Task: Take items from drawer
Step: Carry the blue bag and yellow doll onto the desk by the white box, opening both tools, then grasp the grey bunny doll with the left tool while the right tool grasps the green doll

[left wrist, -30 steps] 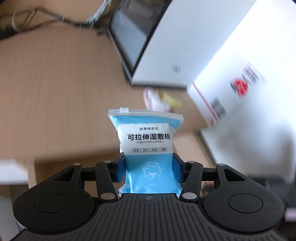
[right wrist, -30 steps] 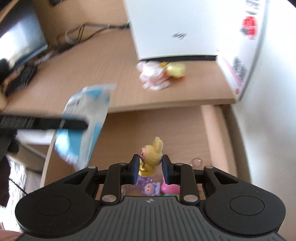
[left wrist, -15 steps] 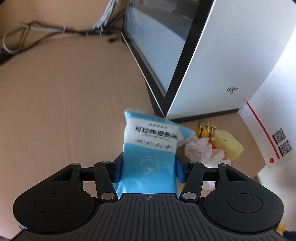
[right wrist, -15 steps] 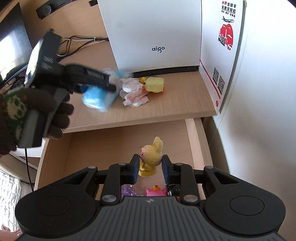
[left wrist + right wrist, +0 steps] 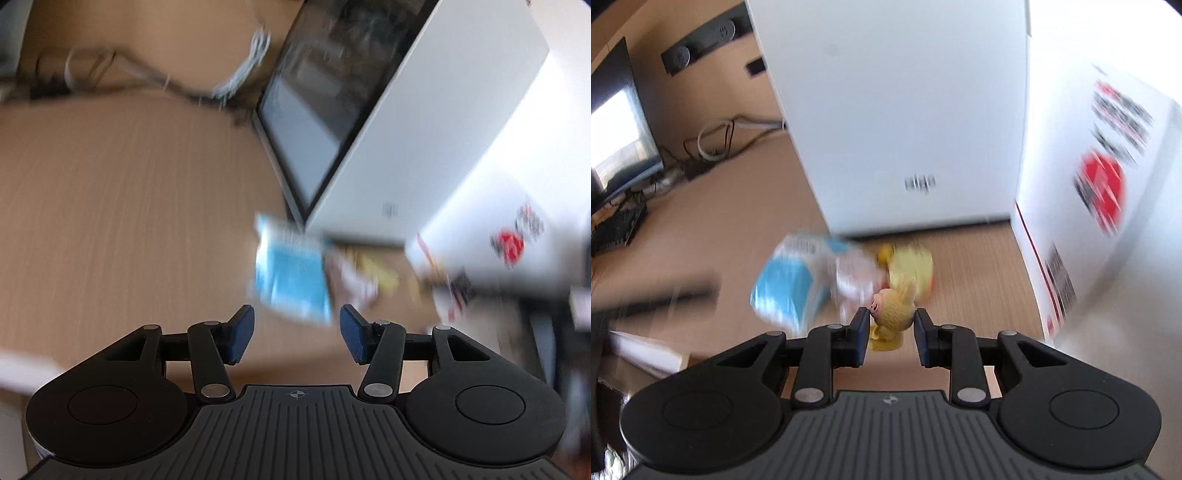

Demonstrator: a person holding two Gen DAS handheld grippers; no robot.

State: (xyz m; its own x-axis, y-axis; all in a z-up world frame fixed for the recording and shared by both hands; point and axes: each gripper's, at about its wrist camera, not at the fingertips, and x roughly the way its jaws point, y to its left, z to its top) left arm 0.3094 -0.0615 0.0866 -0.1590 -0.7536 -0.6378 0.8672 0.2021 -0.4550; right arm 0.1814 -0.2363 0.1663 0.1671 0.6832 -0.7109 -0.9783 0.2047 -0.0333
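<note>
A blue and white packet of wet cotton (image 5: 291, 277) lies blurred on the wooden desk top (image 5: 129, 203), just ahead of my left gripper (image 5: 295, 332). That gripper is open, its blue pads (image 5: 240, 334) apart with nothing between them. From the right wrist, the same packet (image 5: 786, 288) rests beside a pink and white item (image 5: 853, 277) and a yellow cheese-shaped charm (image 5: 910, 266). My right gripper (image 5: 891, 332) is shut on a small yellow plush figure (image 5: 892, 308), held over the desk close to that heap. The drawer is out of view.
A white box-shaped appliance (image 5: 905, 129) stands right behind the heap. A white carton with red print (image 5: 1108, 184) walls off the right side. Cables (image 5: 716, 144), a monitor (image 5: 617, 129) and a keyboard (image 5: 617, 229) sit at the far left.
The left gripper has let go of the blue packet, which now lies on the desk, and has drawn back. The right gripper has carried the yellow figure from above the drawer to over the desk.
</note>
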